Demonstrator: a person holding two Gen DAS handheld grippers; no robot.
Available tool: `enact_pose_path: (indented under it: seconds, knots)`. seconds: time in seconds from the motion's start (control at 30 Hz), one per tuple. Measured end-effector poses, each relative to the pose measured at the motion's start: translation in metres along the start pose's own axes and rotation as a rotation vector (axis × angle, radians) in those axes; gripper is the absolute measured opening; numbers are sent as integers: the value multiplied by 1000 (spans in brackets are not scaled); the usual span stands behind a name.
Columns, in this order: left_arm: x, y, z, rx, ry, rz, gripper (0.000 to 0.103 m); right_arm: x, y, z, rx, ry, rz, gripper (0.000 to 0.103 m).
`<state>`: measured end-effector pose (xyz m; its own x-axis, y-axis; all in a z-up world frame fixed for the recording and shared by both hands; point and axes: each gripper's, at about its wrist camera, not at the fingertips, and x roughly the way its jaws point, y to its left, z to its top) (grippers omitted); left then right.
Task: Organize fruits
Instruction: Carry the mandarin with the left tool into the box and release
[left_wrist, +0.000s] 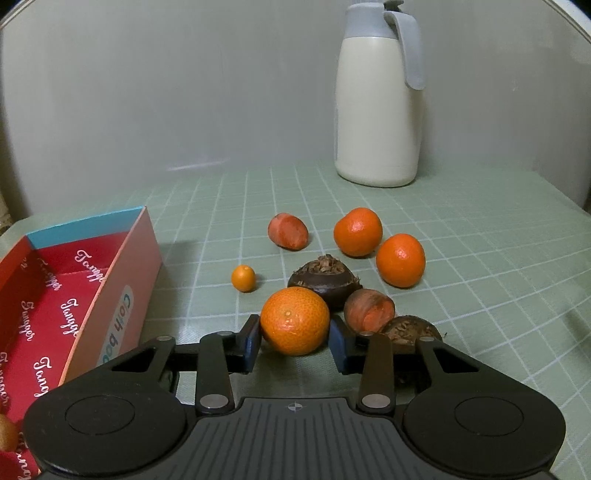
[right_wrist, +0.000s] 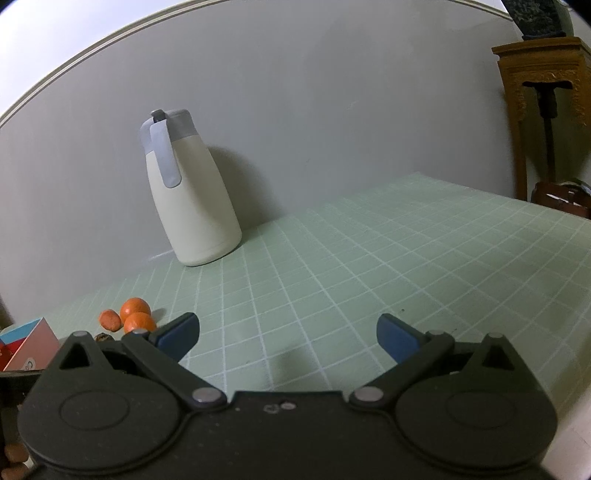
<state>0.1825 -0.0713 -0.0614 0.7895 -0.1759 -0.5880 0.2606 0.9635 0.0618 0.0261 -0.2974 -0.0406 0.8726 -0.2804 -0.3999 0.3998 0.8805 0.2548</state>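
Observation:
In the left wrist view my left gripper (left_wrist: 294, 341) is shut on an orange mandarin (left_wrist: 294, 320), a blue pad on each side of it, low over the green grid mat. Behind it lie two more mandarins (left_wrist: 357, 232) (left_wrist: 400, 260), a small kumquat (left_wrist: 243, 278), two reddish fruits (left_wrist: 287, 230) (left_wrist: 369, 310) and two dark brown water chestnuts (left_wrist: 325, 278) (left_wrist: 412, 329). A red open box (left_wrist: 74, 295) stands to the left. My right gripper (right_wrist: 288, 338) is open and empty above bare mat, with the fruits (right_wrist: 135, 308) far to its left.
A cream thermos jug (left_wrist: 378, 96) with a grey lid stands at the back by the wall; it also shows in the right wrist view (right_wrist: 192, 199). A wooden stand (right_wrist: 546, 110) is beyond the table's right edge. A brown fruit (left_wrist: 7, 430) lies in the box.

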Motion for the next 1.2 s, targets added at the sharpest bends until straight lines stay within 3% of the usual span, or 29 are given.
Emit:
enact_pose_path:
  seconds: [0.17,0.33,0.63,0.83,1.2]
  knots:
    - [-8,2,-1,-4,-22,-1,39,1,0,-1,-4,3,0,103]
    - [-33,6,0,12,-107,13,39,3,2,-1,14,11,7,103]
    - [-77,44,-1,-4,-213,118,39,7,28,-7,-29,25,50,103]
    - [-84,81,-2,-61,-192,193,39,10,51,-10,-59,38,84,103]
    - [-85,136,-24,-154,-97,267,39,12,90,-18,-110,56,156,103]
